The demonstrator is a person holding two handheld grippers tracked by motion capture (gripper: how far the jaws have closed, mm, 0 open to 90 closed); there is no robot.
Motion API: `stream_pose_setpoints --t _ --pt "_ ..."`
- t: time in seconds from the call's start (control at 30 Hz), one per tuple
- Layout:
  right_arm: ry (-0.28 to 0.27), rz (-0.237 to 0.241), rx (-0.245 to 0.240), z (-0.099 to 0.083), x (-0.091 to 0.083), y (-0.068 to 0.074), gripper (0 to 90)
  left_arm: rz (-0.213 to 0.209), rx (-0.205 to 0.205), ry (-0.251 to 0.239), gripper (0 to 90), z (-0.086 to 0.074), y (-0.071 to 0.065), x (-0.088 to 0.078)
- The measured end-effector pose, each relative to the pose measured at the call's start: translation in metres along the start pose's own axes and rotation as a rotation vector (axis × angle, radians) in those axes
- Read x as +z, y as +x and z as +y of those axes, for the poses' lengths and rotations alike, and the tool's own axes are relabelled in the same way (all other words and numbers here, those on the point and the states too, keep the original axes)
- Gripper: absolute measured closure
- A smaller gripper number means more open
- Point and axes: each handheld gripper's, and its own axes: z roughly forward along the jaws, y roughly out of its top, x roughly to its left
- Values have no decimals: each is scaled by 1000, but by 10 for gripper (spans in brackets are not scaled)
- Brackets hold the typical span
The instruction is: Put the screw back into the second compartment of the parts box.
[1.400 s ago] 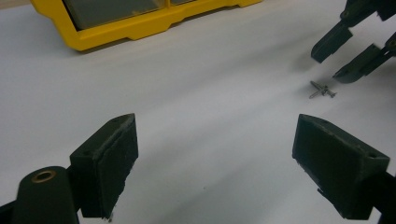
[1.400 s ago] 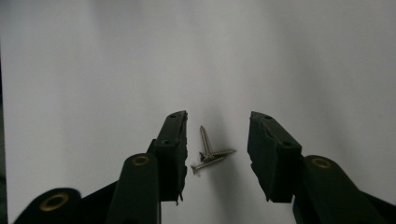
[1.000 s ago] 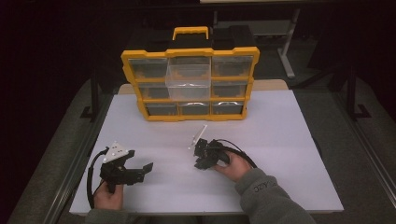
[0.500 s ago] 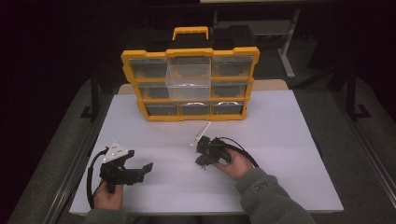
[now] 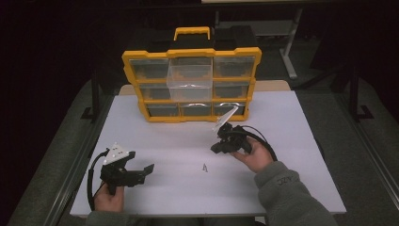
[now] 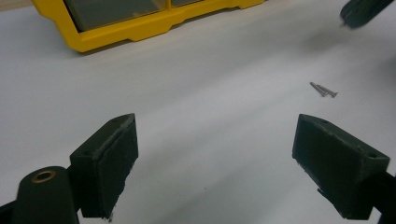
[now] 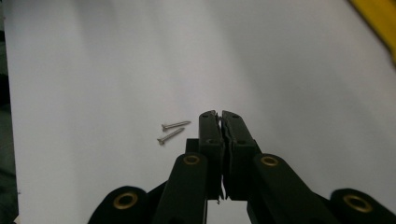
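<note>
Two small screws lie together on the white table; they also appear in the left gripper view and the right gripper view. My right gripper hangs above the table, up and right of them, jaws pressed together. A thin metal sliver, a third screw, pokes from the seam between its pads. My left gripper rests at the front left with its jaws wide apart and nothing between them. The right gripper's tip is visible far off.
A yellow organizer case with clear drawers stands upright at the back of the table; its top-middle clear drawer is pulled out. Its yellow frame lies ahead of the left gripper, and a yellow corner appears at the right gripper view's top right.
My right gripper has lifted off the table and moved back and to the right, toward the organizer. Two screws are uncovered where it was. The left gripper has not moved.
</note>
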Motion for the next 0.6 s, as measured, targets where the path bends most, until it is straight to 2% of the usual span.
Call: stream_pose_setpoints --t 0.33,0.37,0.6 --pt "-42 -37 60 6 -60 -27 863 -1 5 -6 139 0 0 -1" --pt "-49 -43 43 8 -67 -32 864 0 9 -2 139 0 0 -1" --pt "-68 -60 55 23 -109 -50 863 1 0 -8 139 0 0 0"
